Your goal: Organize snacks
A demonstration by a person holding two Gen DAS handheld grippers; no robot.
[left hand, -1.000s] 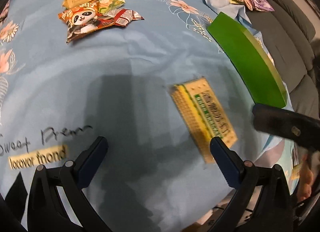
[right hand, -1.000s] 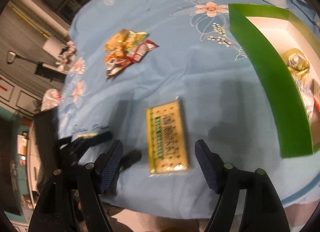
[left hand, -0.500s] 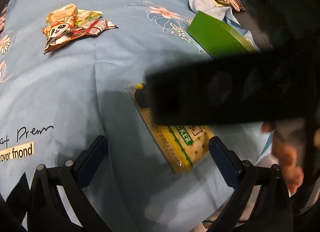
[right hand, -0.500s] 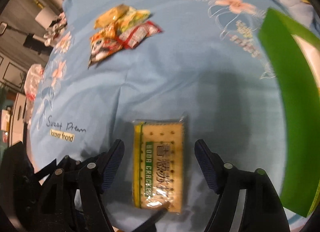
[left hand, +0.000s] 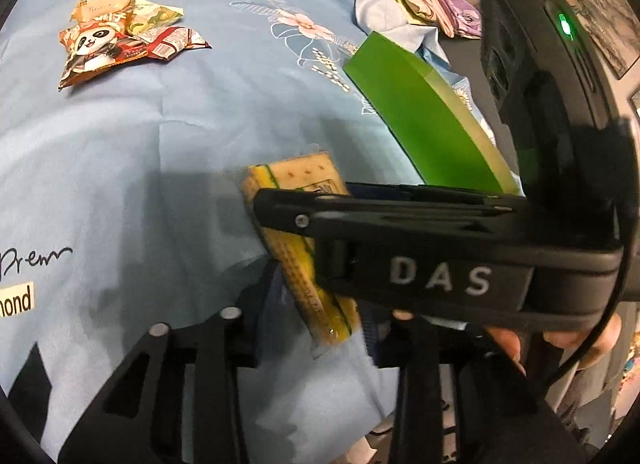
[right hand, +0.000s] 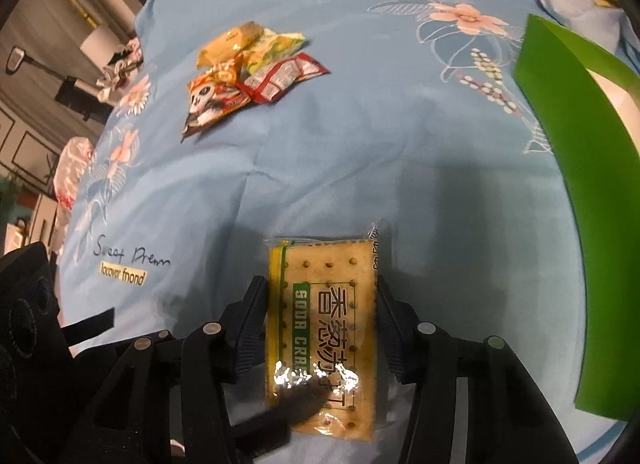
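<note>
A soda cracker pack [right hand: 324, 304] lies near the front edge of the blue sheet. My right gripper [right hand: 322, 324] straddles it, jaws closing, with a pad beside each long edge and no squeeze showing. In the left wrist view the pack [left hand: 296, 264] looks tilted, its near end between the closing jaws of my left gripper [left hand: 324, 320], whose pads touch it. A left fingertip [right hand: 300, 408] lies over the pack's near end. One of the right gripper's fingers [left hand: 360, 215] crosses in front of the left camera and hides much of the pack.
A green box [right hand: 560, 183] stands open at the right, also seen side-on [left hand: 420, 123]. A pile of several snack bags [right hand: 248, 75] lies further back on the sheet [left hand: 160, 143]. Folded fabric [left hand: 420, 11] lies behind the box. A person's fingers [left hand: 508, 344] hold the right gripper.
Both grippers have narrowed around the cracker pack. The right gripper came down over it, crossing the left camera's view. The pack's near end now sits between the left jaws.
</note>
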